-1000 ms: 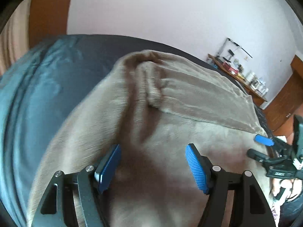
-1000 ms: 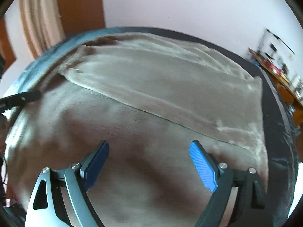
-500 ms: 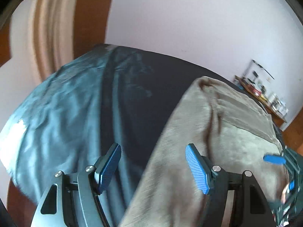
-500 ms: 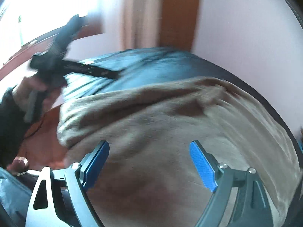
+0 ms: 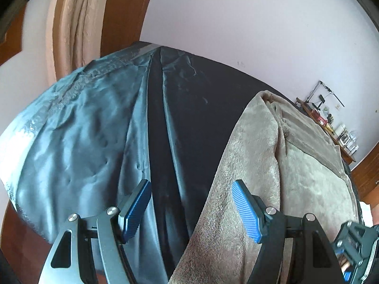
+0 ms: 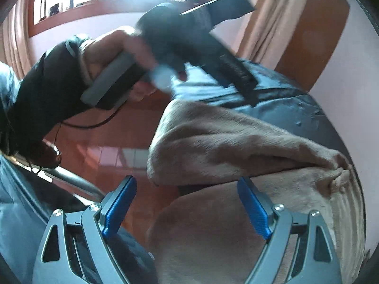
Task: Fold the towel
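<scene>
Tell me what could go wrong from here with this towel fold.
1. Both the left gripper and the right gripper are open and hold nothing, so the plush beige towel is uncontrolled.
2. In the right wrist view the towel's near fold appears to overhang the bed edge above the glossy red-brown floor; it might slide off.
3. The towel's far corner is bunched; folding now could lock in wrinkles.

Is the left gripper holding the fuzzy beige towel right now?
No, the left gripper is open, nothing between its blue pads, with the fuzzy beige towel lying beneath.
</scene>
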